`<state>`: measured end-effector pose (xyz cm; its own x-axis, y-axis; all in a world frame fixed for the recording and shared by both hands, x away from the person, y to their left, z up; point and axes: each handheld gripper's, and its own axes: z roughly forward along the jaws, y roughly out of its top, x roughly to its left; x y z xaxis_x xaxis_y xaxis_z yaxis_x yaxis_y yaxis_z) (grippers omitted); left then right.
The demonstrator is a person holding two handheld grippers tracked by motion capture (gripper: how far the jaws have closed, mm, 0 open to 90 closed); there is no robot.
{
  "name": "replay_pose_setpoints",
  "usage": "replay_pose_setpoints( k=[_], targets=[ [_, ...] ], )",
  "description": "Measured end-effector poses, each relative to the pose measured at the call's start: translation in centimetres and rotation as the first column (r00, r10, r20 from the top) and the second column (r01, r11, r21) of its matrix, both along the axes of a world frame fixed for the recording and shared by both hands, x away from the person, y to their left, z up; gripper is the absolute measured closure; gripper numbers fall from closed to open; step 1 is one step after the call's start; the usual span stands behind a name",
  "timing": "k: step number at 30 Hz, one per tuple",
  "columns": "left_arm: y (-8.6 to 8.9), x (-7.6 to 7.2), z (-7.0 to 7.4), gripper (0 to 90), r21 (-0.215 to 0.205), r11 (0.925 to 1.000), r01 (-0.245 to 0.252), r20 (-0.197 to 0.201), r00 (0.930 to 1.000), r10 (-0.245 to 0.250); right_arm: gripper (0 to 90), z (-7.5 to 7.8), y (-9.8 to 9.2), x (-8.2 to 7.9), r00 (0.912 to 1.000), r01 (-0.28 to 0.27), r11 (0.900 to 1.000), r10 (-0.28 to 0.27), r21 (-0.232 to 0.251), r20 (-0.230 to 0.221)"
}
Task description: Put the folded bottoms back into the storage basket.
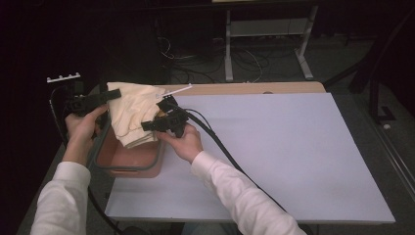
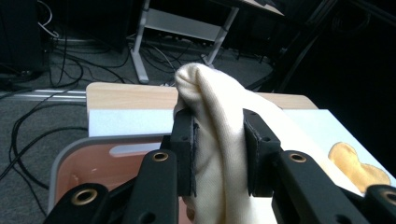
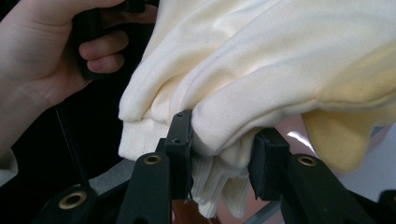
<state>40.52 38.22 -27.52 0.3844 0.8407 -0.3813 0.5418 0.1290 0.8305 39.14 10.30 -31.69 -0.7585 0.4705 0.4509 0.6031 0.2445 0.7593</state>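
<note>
While both grippers hold the cream sweater (image 1: 131, 113) up, it hangs folded just over the pink basket (image 1: 128, 164) with the grey rim. On the left gripper (image 1: 111, 95), the two black fingers (image 2: 183, 140) pinch a thick bunch of cloth, and that bunch pokes up past the fingertips like a soft bump. On the right gripper (image 1: 149, 125), the fingers (image 3: 180, 140) squeeze another fold, with the ribbed cuff (image 3: 140, 140) dangling just beside and below them. Between the two grips the sweater sags in a loose bundle, and its bottom edge dips down toward the inside of the basket. A yellow patch (image 3: 343, 140) on the sweater sits off to the side of the right fingers. The basket rests at the near left corner of the white mat (image 1: 274, 147), right under both sets of fingers. So the folding looks done, and the sweater looks picked up and carried to the right spot. What seems left is to lower it all the way in, let the fingers open, and pull both grippers back out. The cloth may need a little push so no sleeve hangs over the rim.
</note>
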Motion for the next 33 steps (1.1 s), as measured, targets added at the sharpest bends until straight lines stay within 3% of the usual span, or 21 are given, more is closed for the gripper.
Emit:
replay_pose_setpoints(
  k=[14, 21, 33],
  targets=[
    [1.3, 0.4, -2.2, 69.3, 0.017, 0.9997, -0.018, -0.034, 0.9992, 0.019, 63.8, -2.4, 1.9, 0.3, 0.9994, -0.007, 1.0, 0.007, -0.005, -0.033],
    [1.9, 0.6, -3.8, 69.3, -0.003, 0.9994, -0.034, -0.054, 0.998, 0.033, 63.7, -3.7, 2.6, 0.5, 0.9987, -0.013, 1.0, 0.012, -0.008, -0.05],
    [2.5, 1.0, -5.2, 69.2, 0.004, 0.9992, -0.039, -0.082, 0.9959, 0.039, 63.5, -5.2, 3.5, 0.5, 0.9969, -0.006, 1.0, 0.006, -0.002, -0.078]
  ],
)
